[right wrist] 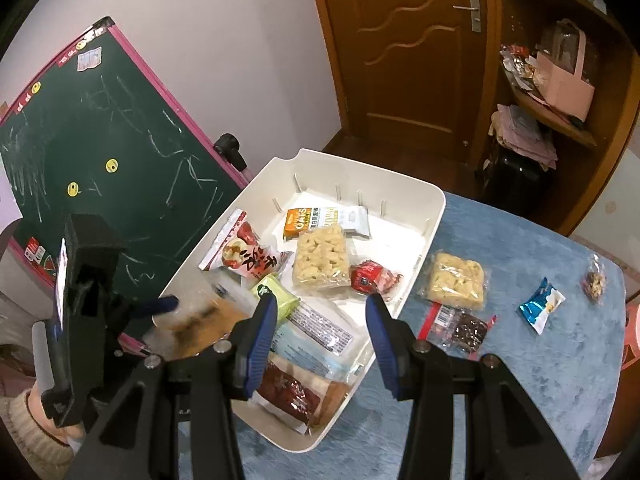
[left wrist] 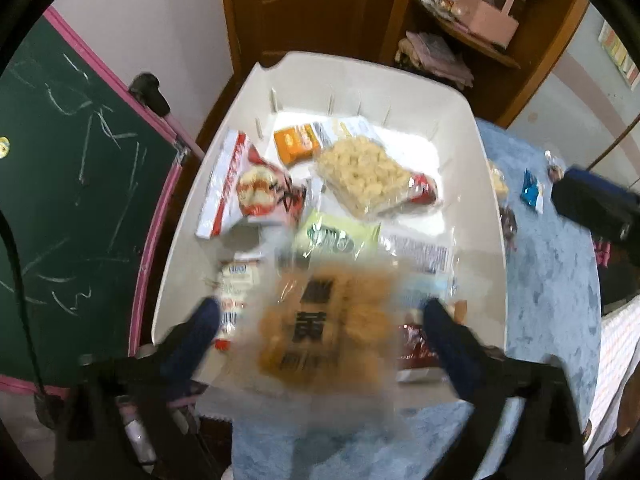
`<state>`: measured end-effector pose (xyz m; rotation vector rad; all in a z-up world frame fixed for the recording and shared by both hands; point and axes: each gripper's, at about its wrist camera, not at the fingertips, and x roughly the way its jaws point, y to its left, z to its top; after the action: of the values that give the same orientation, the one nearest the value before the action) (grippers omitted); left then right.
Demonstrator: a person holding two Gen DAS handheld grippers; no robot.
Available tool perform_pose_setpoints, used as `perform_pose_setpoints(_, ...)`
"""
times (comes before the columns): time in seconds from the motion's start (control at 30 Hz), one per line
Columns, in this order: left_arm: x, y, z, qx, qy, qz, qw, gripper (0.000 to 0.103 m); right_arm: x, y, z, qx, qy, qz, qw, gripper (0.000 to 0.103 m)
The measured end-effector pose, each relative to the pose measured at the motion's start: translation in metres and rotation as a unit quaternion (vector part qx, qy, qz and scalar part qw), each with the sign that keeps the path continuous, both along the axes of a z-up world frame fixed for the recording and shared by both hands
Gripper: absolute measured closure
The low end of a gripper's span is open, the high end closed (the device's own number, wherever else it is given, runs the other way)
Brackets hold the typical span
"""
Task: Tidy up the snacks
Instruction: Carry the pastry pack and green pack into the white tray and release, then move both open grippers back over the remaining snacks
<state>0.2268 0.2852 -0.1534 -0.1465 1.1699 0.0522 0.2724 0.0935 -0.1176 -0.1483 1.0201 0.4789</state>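
Over the white plastic tray's (left wrist: pixel 472 128) near edge, the left gripper (left wrist: pixel 320 314) gapes wide, gripping nothing; the blurred clear packet of brown snacks (left wrist: pixel 320 320) between its jaws could slide out onto the blue tablecloth (right wrist: pixel 520 380). The right gripper (right wrist: pixel 322 308) hovers half open and empty; dipping, it might snag the tray's right wall.

Smooth white plastic bin (right wrist: pixel 430 216), glossy clear plastic snack wrappers (right wrist: pixel 320 260), matt mottled blue surface (right wrist: pixel 540 380), varnished wooden door (right wrist: pixel 400 60), matt green chalkboard (right wrist: pixel 120 140)

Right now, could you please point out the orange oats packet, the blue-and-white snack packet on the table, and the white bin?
orange oats packet (right wrist: pixel 298 222), right wrist view, on its orange front.
blue-and-white snack packet (right wrist: pixel 541 304), right wrist view, on its middle.
white bin (right wrist: pixel 434 216), right wrist view, on its right wall.
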Motion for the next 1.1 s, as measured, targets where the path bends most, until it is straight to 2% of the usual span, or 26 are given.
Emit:
perform_pose_setpoints(0.37, -0.007, -0.012, 0.045, 0.024, -0.057, 0.002, 0.9981, 0.000, -0.014, -0.027, 0.011, 0.016, -0.002, -0.012, 1.000, 0.056)
perform_pose_setpoints(0.63, -0.023, -0.035, 0.078, 0.035, -0.088, -0.013, 0.9955, 0.000, -0.042, -0.064, 0.046, 0.020, -0.029, -0.010, 0.999, 0.056)
perform_pose_setpoints(0.83, -0.034, -0.074, 0.119, 0.031, -0.114, -0.045, 0.9920, 0.000, -0.064, -0.104, 0.084, 0.019, -0.062, -0.018, 0.998, 0.056)
perform_pose_setpoints(1.1, -0.029, -0.146, 0.157, 0.032, -0.112, -0.092, 0.9889, 0.000, -0.086, -0.164, 0.130, 0.005, -0.106, -0.041, 0.993, 0.056)
